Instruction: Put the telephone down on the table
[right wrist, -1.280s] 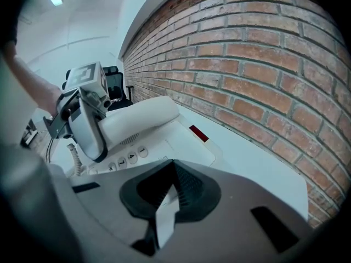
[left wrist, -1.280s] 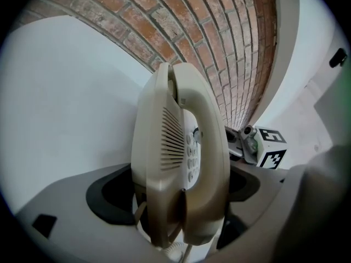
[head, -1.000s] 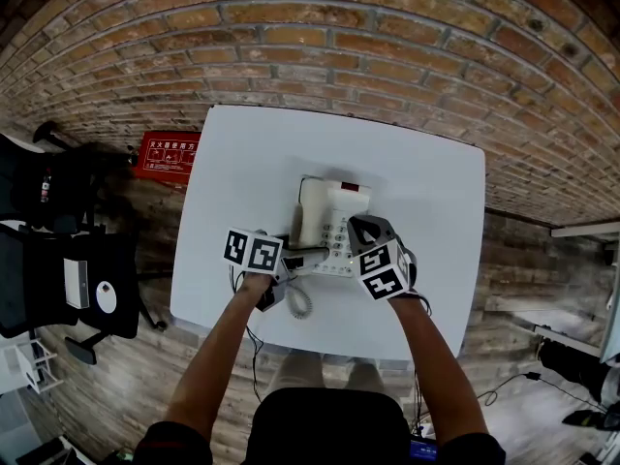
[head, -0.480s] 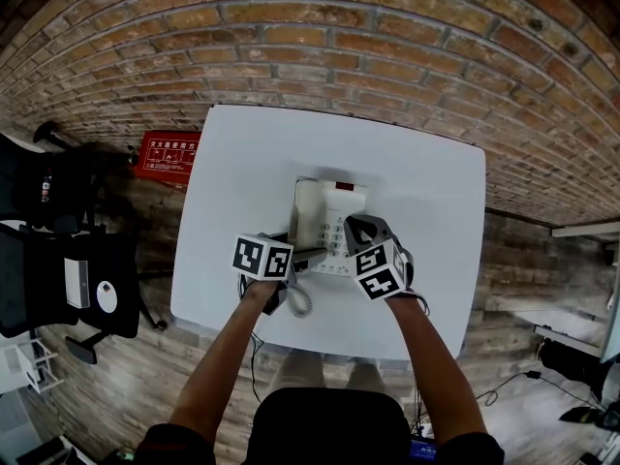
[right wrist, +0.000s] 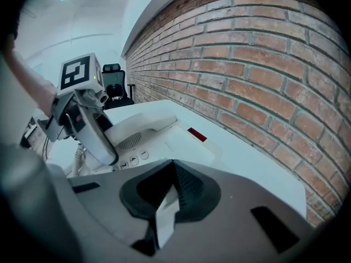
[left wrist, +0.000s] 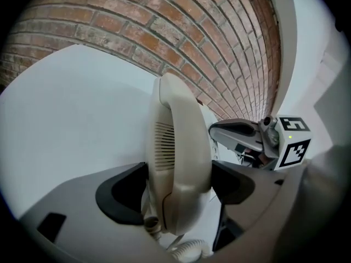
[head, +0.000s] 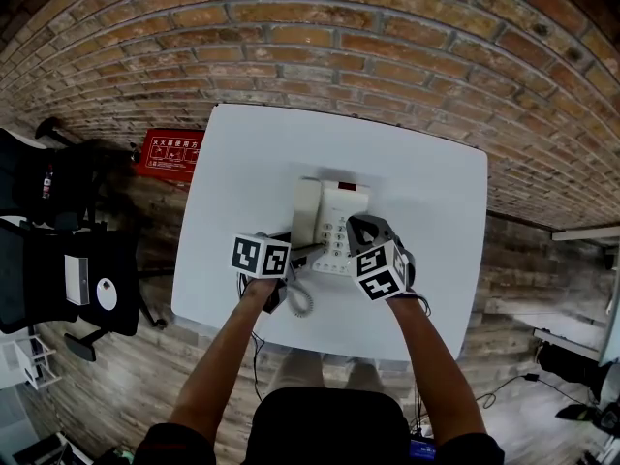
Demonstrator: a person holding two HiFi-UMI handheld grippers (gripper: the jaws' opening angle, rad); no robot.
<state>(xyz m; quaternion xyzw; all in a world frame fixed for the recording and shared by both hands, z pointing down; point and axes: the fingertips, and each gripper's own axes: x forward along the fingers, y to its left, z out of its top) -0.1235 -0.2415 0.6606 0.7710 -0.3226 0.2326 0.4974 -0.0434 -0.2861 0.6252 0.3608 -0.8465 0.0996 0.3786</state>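
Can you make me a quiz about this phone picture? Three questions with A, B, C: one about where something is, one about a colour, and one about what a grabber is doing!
1. Where does the red sign lie?
A) on the table
B) on the floor by the brick wall
C) on a shelf

2. What colour is the telephone?
A) black
B) cream
C) green

3. How do the jaws of the right gripper stand?
A) wide apart
B) clamped on the handset
C) together, with nothing between them

Answers:
1 B: the head view shows the sign on the wooden floor, left of the table and near the wall.
2 B: its whole body looks cream.
3 C: the right gripper view shows the two pads meeting, with nothing between them.
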